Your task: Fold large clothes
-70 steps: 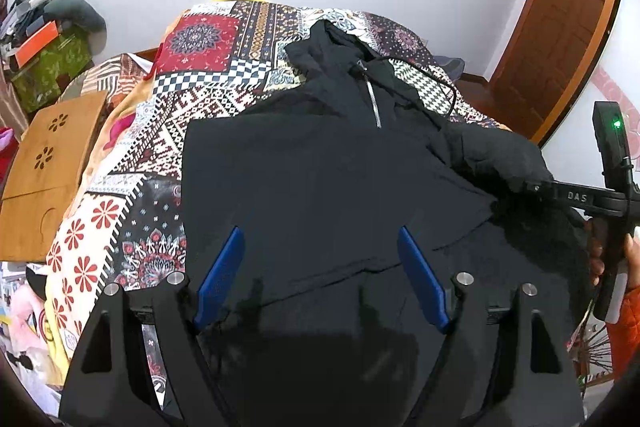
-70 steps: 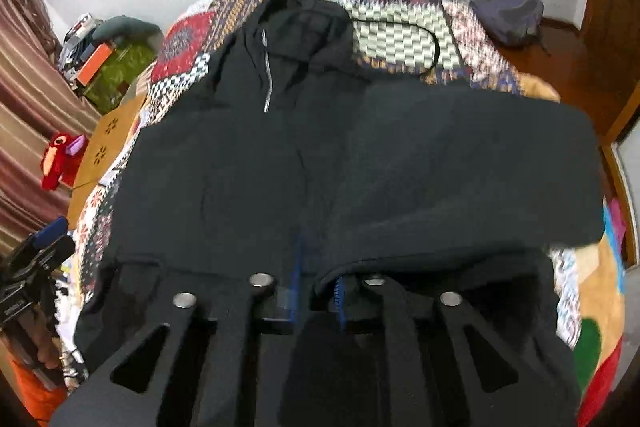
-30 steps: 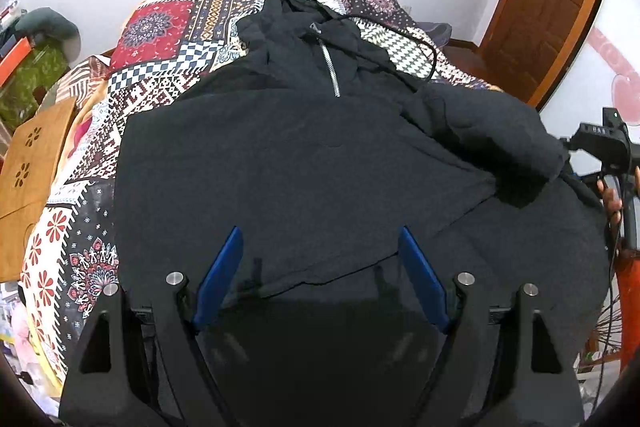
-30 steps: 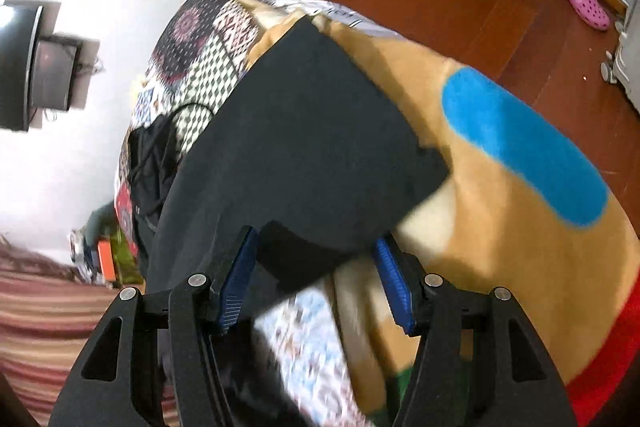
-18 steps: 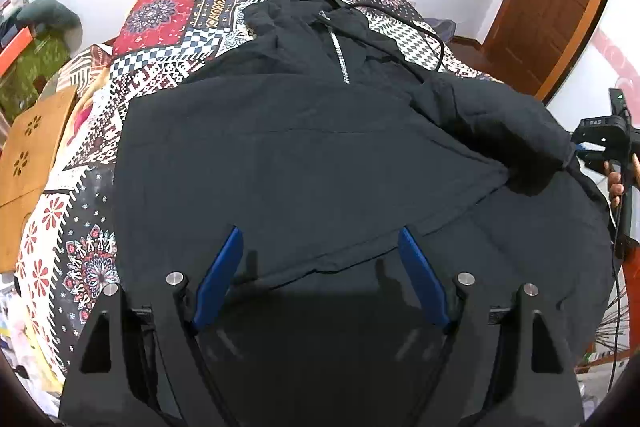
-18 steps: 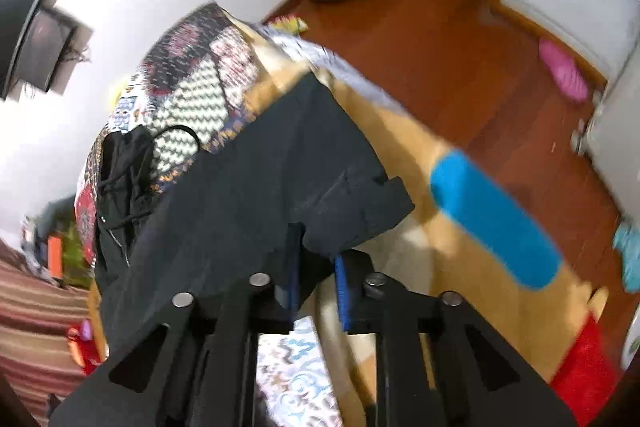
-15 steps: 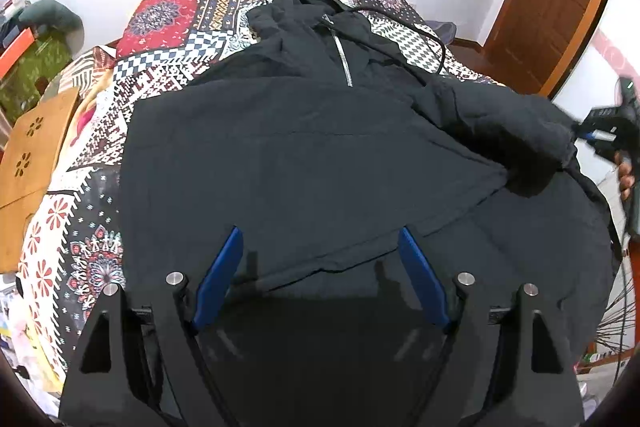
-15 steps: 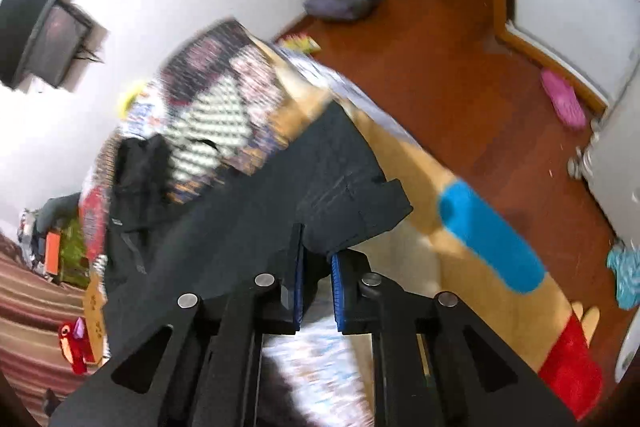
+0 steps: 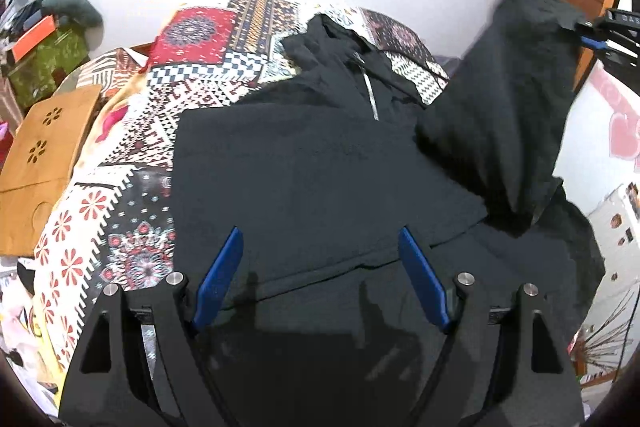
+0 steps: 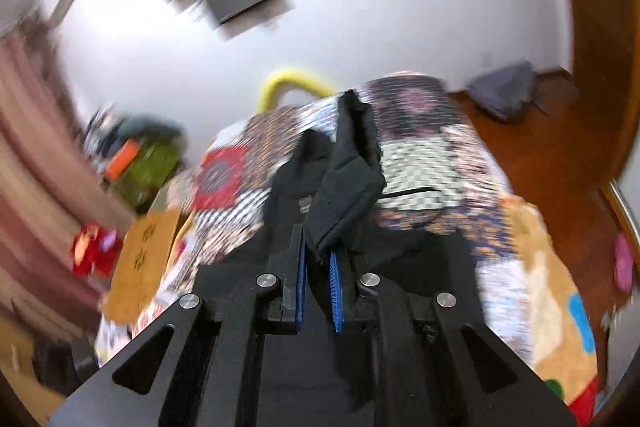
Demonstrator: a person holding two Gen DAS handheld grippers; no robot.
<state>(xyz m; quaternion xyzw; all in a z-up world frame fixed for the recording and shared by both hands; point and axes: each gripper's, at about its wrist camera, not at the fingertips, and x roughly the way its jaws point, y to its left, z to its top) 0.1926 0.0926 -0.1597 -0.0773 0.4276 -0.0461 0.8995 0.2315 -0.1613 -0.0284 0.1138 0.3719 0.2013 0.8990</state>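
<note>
— Black fleece, one garment: the hoodie (image 9: 320,167) lies front-up on the patchwork bedspread (image 9: 132,195), hood toward the wall, hem toward me. Its zip (image 9: 370,95) marks the long axis, running straight away from my fingers.

— State of your grippers?

— My right gripper (image 10: 318,279) is clamped on the sleeve cuff (image 10: 344,203); cloth fills the narrow gap between the blue pads. In the left view that sleeve (image 9: 508,99) hangs lifted off the bedspread, to the right of the zip. My left gripper (image 9: 320,275) stands wide apart over the hem, nothing between the pads, no contact that I can confirm.

— Which relation governs the next move?

— In my judgement, the sleeve's offset from the zip. The sleeve is up and to the right of that line; the body lies flat to the left of it. The right hand is the nearer and already has hold, so the carry would go across the zip line, leftward. The right view is blurred; the cuff's exact edge is uncertain.

— Risk?

— The sleeve may drag the shoulder and rumple the flat front panel.
</note>
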